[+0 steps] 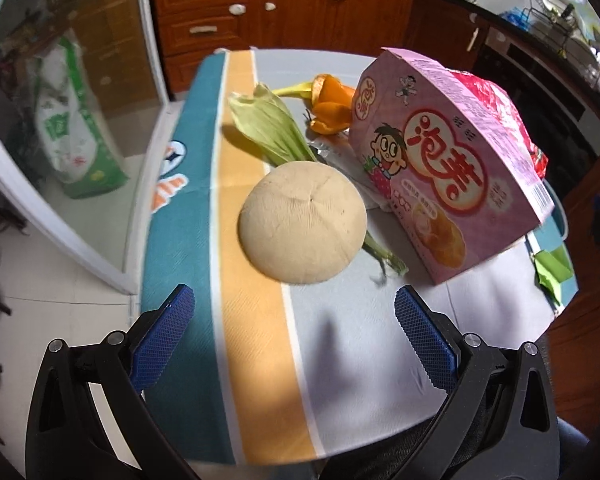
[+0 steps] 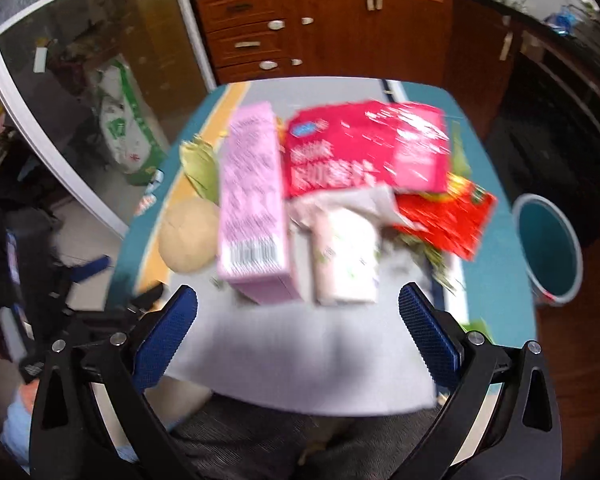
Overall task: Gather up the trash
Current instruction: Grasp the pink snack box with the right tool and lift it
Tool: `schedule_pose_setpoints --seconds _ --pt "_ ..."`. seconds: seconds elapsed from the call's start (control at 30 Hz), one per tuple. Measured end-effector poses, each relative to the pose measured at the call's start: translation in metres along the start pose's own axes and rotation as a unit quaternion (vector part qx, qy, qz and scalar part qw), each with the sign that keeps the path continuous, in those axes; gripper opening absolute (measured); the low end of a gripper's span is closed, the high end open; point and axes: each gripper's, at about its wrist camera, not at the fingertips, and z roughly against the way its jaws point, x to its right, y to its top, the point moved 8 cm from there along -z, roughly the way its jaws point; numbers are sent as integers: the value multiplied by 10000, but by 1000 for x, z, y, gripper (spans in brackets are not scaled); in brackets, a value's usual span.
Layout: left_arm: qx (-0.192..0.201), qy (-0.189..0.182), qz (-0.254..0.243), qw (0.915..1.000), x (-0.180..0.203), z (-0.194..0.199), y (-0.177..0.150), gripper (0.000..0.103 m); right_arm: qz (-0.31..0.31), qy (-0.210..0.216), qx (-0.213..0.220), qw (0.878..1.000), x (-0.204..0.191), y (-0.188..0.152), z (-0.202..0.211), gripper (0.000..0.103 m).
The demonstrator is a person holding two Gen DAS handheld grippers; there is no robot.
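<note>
Pink cardboard fills my left view: the snack box (image 1: 448, 168) stands tilted at two o'clock, its red Chinese characters and cartoon boy legible, the small print not. It hides most of a red wrapper (image 1: 512, 120) behind it. A tan round husk (image 1: 304, 222) sits dead centre, covering the stem of a green corn leaf (image 1: 272, 126); orange peel (image 1: 328, 106) lies at twelve. My left gripper (image 1: 294, 320) tips steeply down over the tablecloth (image 1: 252, 340), blue pads spread wide, nothing between them. From my right, everything smears with blur: the box's barcode side (image 2: 254, 200) at eleven, a red packet (image 2: 364, 152) at twelve with unreadable white writing, a pale cup (image 2: 346, 256) centre. A teal bin (image 2: 550, 246) waits at three, partly cut off. My right gripper (image 2: 298, 322) hangs spread and empty.
</note>
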Motion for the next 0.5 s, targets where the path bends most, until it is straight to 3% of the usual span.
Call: schedule_pose_setpoints --seconds 0.03,0.07,0.1,0.5 --pt "-21 -11 -18 10000 0 -4 3 100 12 118 -26 9999 -6 8 -5 81" --pt "-50 -7 -51 10000 -1 -8 5 100 35 208 -91 9997 -12 14 -10 62" --pt "-76 -27 -95 9999 -1 -11 8 100 46 299 -236 9993 -18 20 -19 56" --pt "-496 -173 -475 9975 12 -55 29 100 236 346 -938 9947 -47 46 -90 56"
